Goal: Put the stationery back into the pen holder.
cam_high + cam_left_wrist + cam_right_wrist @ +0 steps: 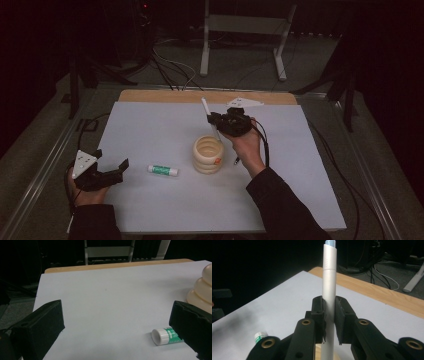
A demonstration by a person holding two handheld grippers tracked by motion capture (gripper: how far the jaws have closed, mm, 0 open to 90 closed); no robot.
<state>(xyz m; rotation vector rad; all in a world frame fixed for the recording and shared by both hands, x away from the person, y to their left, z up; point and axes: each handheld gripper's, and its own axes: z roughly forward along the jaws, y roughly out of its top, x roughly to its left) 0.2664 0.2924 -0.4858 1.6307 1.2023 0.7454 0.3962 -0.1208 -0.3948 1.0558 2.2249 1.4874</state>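
While a pen [329, 287] is clamped in the right gripper [329, 322] over the holder [208, 155], the left gripper [111, 164] is held wide open and empty; insertion is judged outstanding

room dark | grey floor [240, 60] | white frame [245, 25] | cables [170, 67]

both sleeves [285, 205] dark, long. left gripper [110, 167] black, grey three-cornered plate [82, 162] on top with small holes. right gripper [329, 315] black, brass-coloured rivets [306, 322] on linkage arms, flat black pads [340, 318], black cable [264, 145] trailing, grey plate too.
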